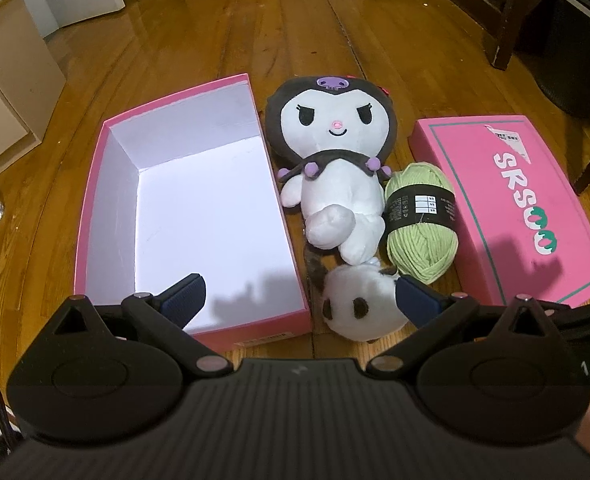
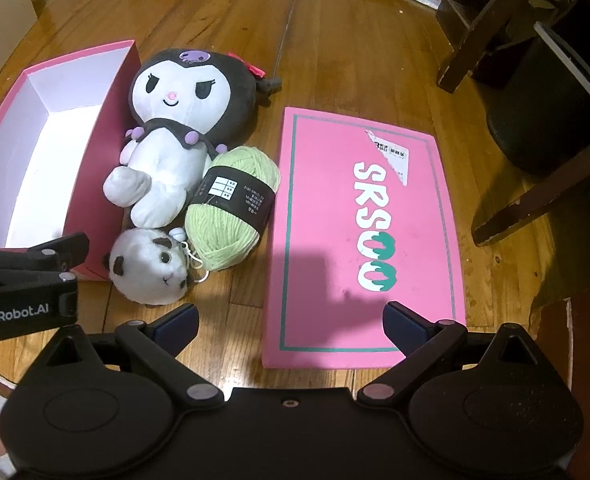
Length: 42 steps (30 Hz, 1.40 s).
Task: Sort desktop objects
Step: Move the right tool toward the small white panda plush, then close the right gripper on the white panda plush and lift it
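On the wooden floor (image 1: 295, 40), the Kuromi plush (image 1: 335, 152), a small panda plush (image 1: 359, 308) and a green yarn skein (image 1: 421, 220) lie between the open pink box (image 1: 95, 200) and its lid (image 2: 367, 216). The plush's head points away. The left gripper (image 1: 299, 296) hovers over the box edge and panda, the right gripper (image 2: 291, 324) over the lid; both fingers are spread wide, holding nothing.

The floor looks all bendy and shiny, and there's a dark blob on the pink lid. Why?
Both views: the fisheye lens curves the wooden floor boards, and lamp glare shines on them. Right wrist view: the blob on the pink lid is a shadow. Left wrist view: another shadow falls inside the open pink box.
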Each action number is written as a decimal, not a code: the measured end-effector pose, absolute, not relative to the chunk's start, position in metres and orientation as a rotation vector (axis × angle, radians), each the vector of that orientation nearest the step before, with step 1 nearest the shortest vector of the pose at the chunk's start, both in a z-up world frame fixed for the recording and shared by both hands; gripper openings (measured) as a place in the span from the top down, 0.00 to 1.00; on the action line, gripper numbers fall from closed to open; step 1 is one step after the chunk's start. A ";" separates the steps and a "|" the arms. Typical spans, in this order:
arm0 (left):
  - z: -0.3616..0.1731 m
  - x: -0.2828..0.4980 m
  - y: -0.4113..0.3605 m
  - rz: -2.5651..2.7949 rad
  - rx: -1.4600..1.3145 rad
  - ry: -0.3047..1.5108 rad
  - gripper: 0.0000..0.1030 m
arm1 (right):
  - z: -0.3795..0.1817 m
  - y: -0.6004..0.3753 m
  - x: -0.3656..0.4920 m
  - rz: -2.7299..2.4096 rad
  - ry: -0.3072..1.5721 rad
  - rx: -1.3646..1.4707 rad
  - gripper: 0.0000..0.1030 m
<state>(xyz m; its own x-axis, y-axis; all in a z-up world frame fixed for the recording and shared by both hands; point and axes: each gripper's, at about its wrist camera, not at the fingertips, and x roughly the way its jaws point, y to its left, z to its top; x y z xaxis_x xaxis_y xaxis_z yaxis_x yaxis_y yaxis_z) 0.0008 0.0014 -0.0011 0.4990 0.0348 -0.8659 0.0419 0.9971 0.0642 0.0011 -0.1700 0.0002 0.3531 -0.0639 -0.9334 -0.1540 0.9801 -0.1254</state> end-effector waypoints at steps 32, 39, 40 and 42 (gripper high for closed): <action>-0.037 0.042 0.081 0.112 -0.143 0.958 0.00 | -0.058 -0.124 0.064 0.640 1.248 -0.099 0.39; -0.045 0.037 0.081 0.091 -0.160 1.001 0.00 | -0.076 -0.091 0.032 0.680 1.176 -0.279 0.39; -0.046 0.037 0.082 0.090 -0.167 1.007 0.00 | -0.078 -0.089 0.031 0.678 1.172 -0.295 0.37; -0.049 0.037 0.084 0.086 -0.181 1.015 0.00 | -0.085 -0.083 0.031 0.658 1.184 -0.311 0.34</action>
<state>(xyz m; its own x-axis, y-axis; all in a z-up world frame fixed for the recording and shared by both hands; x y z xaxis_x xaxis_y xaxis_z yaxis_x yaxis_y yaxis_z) 0.0375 0.0838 -0.0485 0.5262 -0.0121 -0.8503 -0.1556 0.9816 -0.1103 0.0314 -0.0833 -0.0849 0.2211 0.3094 -0.9249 -0.6224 0.7749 0.1104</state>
